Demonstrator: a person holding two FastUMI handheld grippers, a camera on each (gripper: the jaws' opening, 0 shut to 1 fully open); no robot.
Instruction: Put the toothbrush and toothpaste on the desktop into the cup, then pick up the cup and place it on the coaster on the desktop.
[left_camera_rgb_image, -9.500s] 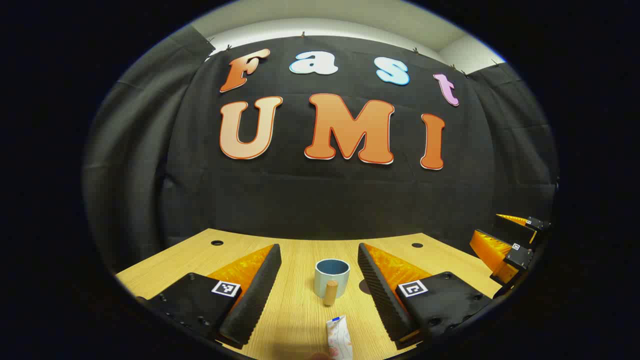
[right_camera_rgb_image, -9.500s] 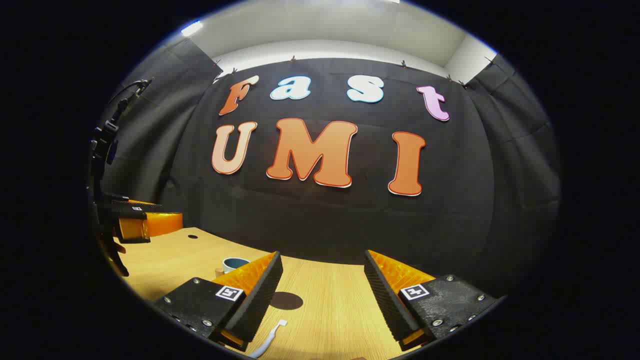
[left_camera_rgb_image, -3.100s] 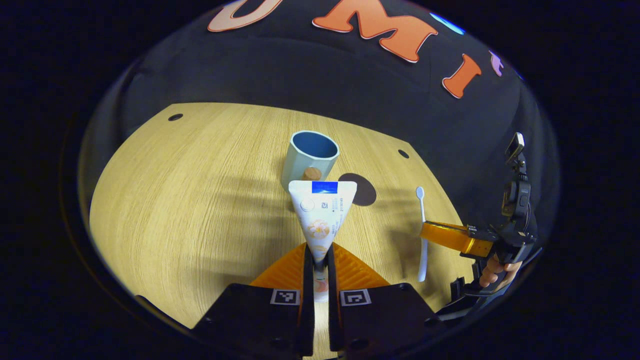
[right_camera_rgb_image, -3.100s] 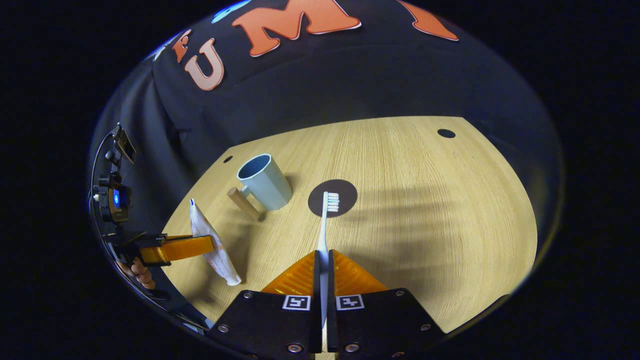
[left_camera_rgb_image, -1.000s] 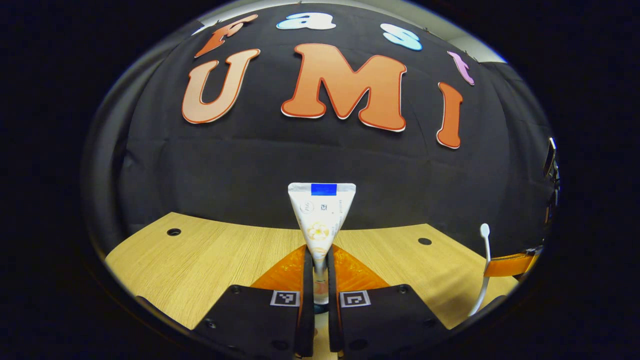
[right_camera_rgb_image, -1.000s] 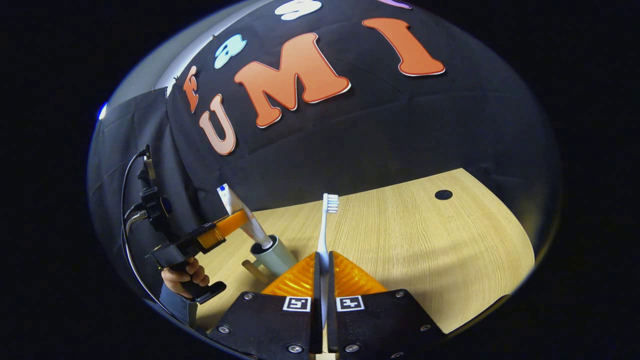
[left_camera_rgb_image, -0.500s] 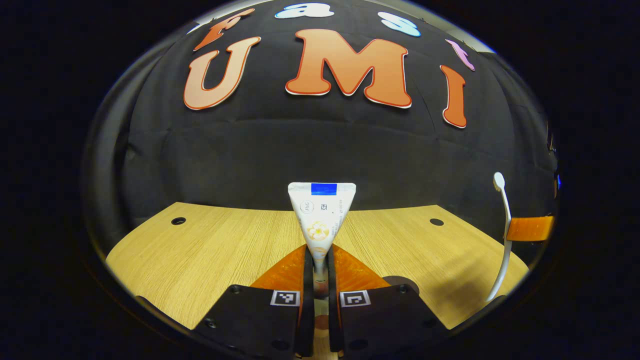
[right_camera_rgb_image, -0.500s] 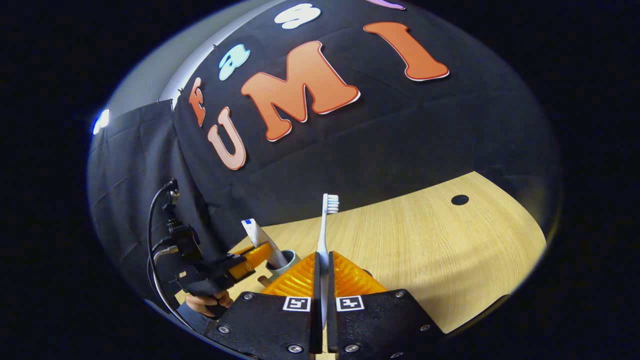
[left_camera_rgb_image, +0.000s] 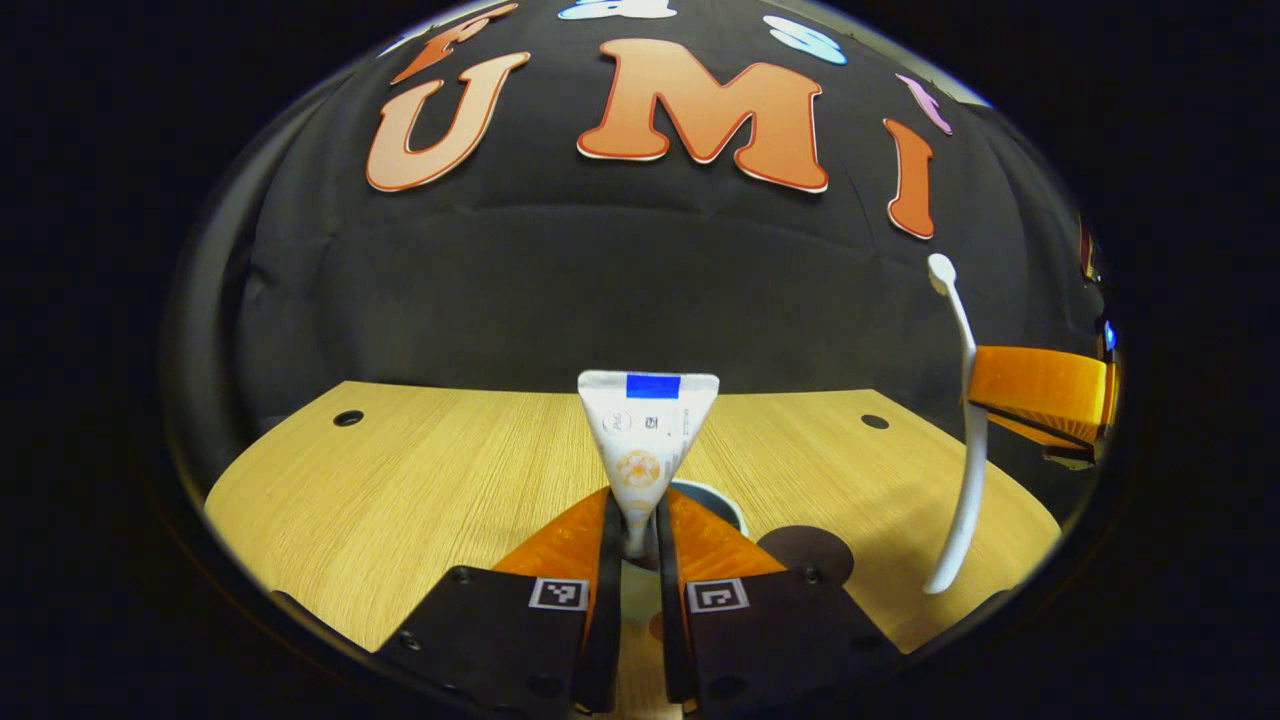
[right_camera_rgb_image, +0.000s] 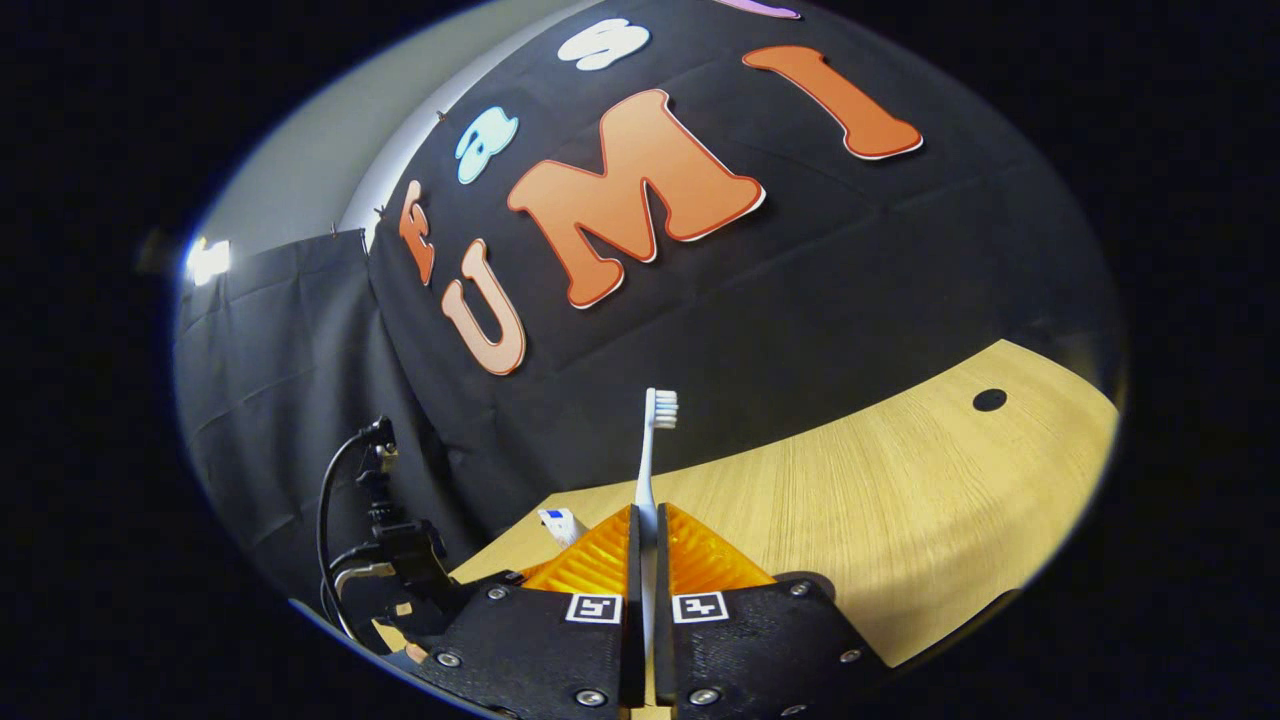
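Observation:
My left gripper (left_camera_rgb_image: 636, 500) is shut on the narrow lower end of the white toothpaste tube (left_camera_rgb_image: 648, 430), which stands upright with its flat blue-striped end up. The blue cup's rim (left_camera_rgb_image: 722, 497) peeks out just behind the right finger. The tube's lower tip is hidden between the fingers, so I cannot tell whether it is inside the cup. The dark round coaster (left_camera_rgb_image: 805, 553) lies right of the cup. My right gripper (right_camera_rgb_image: 648, 515) is shut on the white toothbrush (right_camera_rgb_image: 647, 470), bristles up. The toothbrush (left_camera_rgb_image: 965, 430) also hangs at the right of the left gripper view, in the right gripper (left_camera_rgb_image: 985, 385).
The wooden table (left_camera_rgb_image: 400, 480) has small cable holes (left_camera_rgb_image: 348, 417) (left_camera_rgb_image: 875, 421) near its back edge. The left gripper's body and cable (right_camera_rgb_image: 390, 570) sit low left in the right gripper view, with the tube's top (right_camera_rgb_image: 560, 522) beside it.
The left gripper has come down with the tube and the cup rim now shows behind its fingers, whose gap looks slightly wider. The right gripper with the toothbrush has moved closer to the left one.

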